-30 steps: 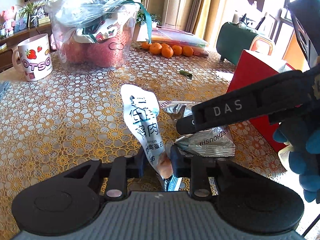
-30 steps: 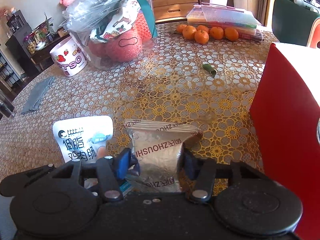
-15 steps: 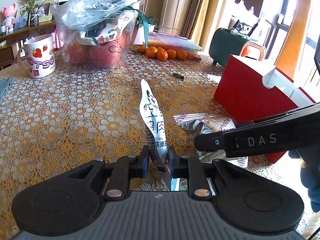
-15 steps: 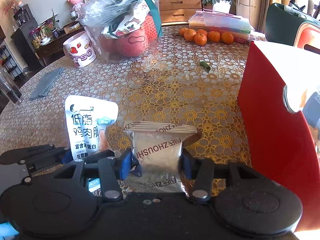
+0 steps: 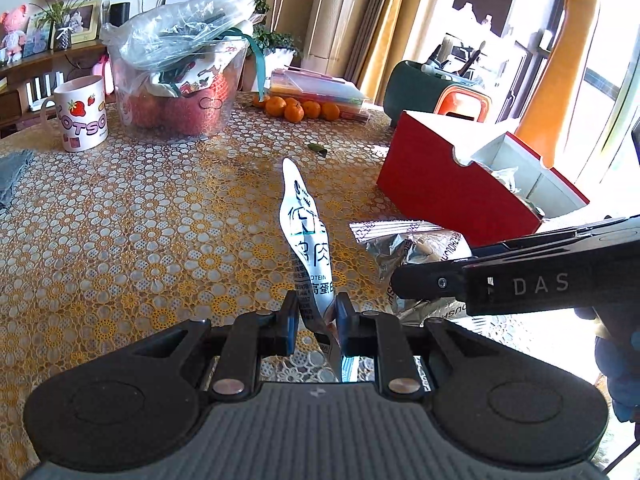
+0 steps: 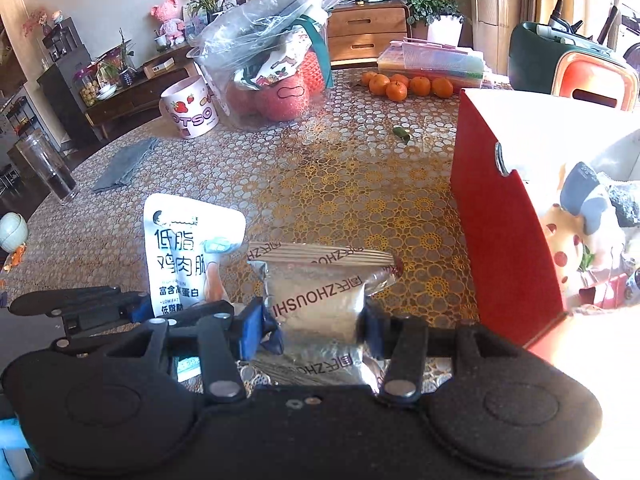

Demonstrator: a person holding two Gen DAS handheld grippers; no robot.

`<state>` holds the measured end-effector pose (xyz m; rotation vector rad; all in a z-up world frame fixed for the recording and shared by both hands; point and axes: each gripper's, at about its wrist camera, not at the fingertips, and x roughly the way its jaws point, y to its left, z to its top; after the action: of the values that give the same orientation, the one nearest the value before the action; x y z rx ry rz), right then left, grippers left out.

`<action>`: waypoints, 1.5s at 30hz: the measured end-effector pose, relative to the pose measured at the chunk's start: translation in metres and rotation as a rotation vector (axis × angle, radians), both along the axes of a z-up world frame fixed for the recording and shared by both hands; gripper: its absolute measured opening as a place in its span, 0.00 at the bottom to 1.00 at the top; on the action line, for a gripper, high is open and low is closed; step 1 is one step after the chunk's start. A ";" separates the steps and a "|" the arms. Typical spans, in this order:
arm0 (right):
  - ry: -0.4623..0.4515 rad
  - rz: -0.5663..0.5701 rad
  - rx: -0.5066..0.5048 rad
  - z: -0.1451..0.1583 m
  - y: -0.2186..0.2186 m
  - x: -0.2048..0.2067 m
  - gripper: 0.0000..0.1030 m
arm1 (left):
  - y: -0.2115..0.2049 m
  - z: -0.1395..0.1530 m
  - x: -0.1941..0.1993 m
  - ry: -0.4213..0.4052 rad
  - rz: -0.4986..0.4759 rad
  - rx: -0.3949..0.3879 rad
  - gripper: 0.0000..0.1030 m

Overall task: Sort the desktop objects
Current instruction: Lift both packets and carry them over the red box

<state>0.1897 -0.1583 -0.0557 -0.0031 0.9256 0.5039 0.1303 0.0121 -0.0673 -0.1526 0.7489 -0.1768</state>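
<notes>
A white plastic snack pouch (image 5: pixel 306 240) printed with dark Chinese characters stands nearly upright, edge-on from the left side, its lower end pinched in the left hand-held gripper (image 5: pixel 317 316) above the table (image 5: pixel 120 220). Just beside it, a crinkled silver foil snack packet (image 6: pixel 320 300) with red-brown lettering and a striped sealed top sits clamped in the right hand-held gripper (image 6: pixel 316 330). Near both stands an open red cardboard box (image 5: pixel 452 188) with a white interior, already holding several items.

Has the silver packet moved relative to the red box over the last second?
Yes. The silver packet, clamped in the right tool, rose, level with the red box top.
</notes>
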 end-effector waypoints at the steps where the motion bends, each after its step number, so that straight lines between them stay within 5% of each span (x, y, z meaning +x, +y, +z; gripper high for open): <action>1: -0.004 -0.003 0.002 0.002 -0.003 -0.004 0.48 | -0.004 0.004 -0.004 -0.004 -0.005 0.001 0.18; 19: -0.112 -0.062 0.066 0.052 -0.088 -0.050 0.48 | -0.071 0.063 -0.038 -0.101 -0.124 -0.023 0.18; 45: -0.209 -0.234 0.058 0.085 -0.202 -0.012 0.48 | -0.163 0.083 0.019 -0.129 -0.271 0.019 0.18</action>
<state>0.1779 -0.3602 0.0288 0.1023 0.6959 0.3056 0.1492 -0.1507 0.0158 -0.0203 0.6409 -0.4329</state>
